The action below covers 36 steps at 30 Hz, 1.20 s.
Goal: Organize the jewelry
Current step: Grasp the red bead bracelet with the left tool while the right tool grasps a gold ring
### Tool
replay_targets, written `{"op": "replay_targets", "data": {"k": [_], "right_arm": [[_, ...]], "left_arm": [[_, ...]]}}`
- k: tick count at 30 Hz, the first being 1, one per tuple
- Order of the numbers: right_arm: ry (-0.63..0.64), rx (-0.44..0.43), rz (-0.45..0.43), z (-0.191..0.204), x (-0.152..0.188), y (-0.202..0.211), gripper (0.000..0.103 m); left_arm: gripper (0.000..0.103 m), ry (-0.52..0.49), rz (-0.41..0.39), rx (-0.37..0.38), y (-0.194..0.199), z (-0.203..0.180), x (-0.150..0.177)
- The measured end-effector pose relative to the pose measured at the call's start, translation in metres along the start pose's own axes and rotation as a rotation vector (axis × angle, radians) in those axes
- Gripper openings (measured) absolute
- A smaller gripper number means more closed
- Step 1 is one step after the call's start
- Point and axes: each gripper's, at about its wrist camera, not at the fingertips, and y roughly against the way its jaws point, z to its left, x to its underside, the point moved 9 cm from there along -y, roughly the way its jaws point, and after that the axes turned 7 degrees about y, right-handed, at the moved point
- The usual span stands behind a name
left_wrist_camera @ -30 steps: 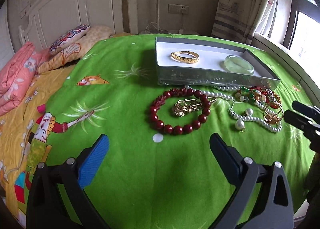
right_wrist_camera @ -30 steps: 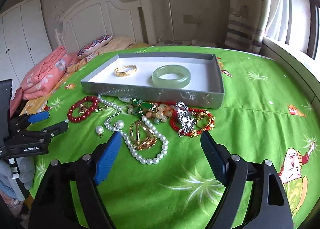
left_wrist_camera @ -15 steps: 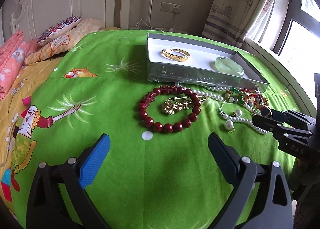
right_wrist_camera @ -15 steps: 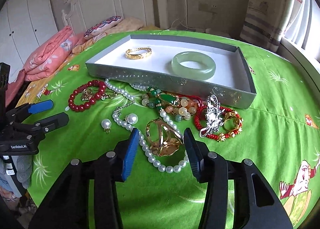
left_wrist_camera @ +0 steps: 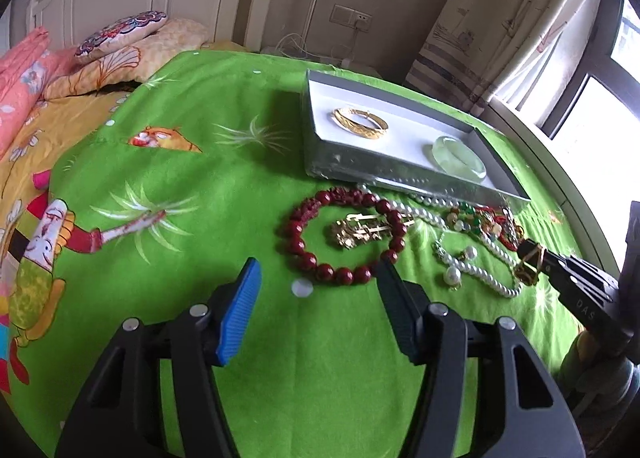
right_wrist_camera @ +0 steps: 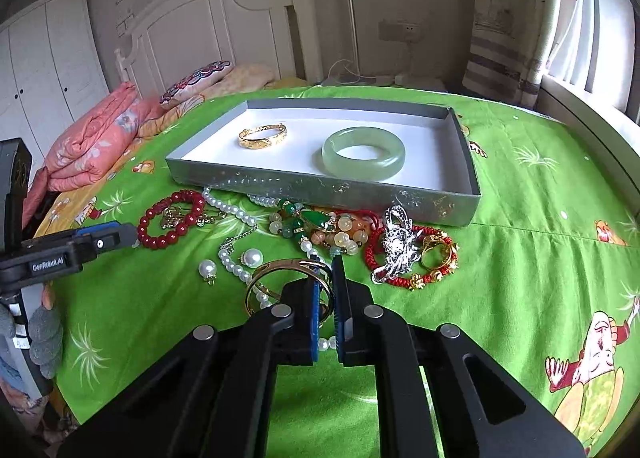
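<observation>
1. The left claw (left_wrist_camera: 316,290) hovers over the green bedspread (left_wrist_camera: 224,186) with its jaws spread apart, narrower than a second ago, and nothing between them; it has edged closer to the jewelry since then.
2. Just ahead of it lies the dark red bead bracelet (left_wrist_camera: 340,236), ringed around a gold brooch (left_wrist_camera: 362,230), both unmoved.
3. Behind them sits the grey tray (right_wrist_camera: 256,178), unchanged, with a gold bangle (right_wrist_camera: 263,136) on the left of its white floor and a pale green jade bangle (right_wrist_camera: 363,153) to the right, well apart.
4. In front of the tray the heap stays put: a pearl necklace (right_wrist_camera: 230,208), green and amber beads (right_wrist_camera: 316,224), a silver brooch (right_wrist_camera: 396,244) on a red cord bracelet (right_wrist_camera: 374,258), and a gold ring (right_wrist_camera: 438,254).
5. The right claw (right_wrist_camera: 327,286), wide open a second ago and half closed half a second ago, is now clenched on the edge of the open gold bangle (right_wrist_camera: 280,272), which rests over the pearl strand.
</observation>
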Motion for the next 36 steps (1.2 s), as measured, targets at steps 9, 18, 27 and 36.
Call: {"op": "replay_targets", "data": {"k": [9, 18, 27, 36], "right_arm": [[-0.053, -0.031, -0.01, -0.009, 0.002, 0.002, 0.009], [-0.039, -0.013, -0.035, -0.009, -0.001, 0.006, 0.009], [-0.044, -0.002, -0.044, -0.01, -0.001, 0.01, 0.009], [-0.053, 0.01, -0.06, -0.011, -0.002, 0.013, 0.009]], "left_arm": [[0.023, -0.119, 0.041, -0.168, -0.029, 0.003, -0.011], [0.01, -0.198, -0.002, -0.196, -0.027, -0.009, -0.002], [0.01, -0.198, -0.053, -0.188, -0.006, -0.015, 0.0], [0.01, -0.187, -0.108, -0.152, 0.019, -0.028, -0.009]]}}
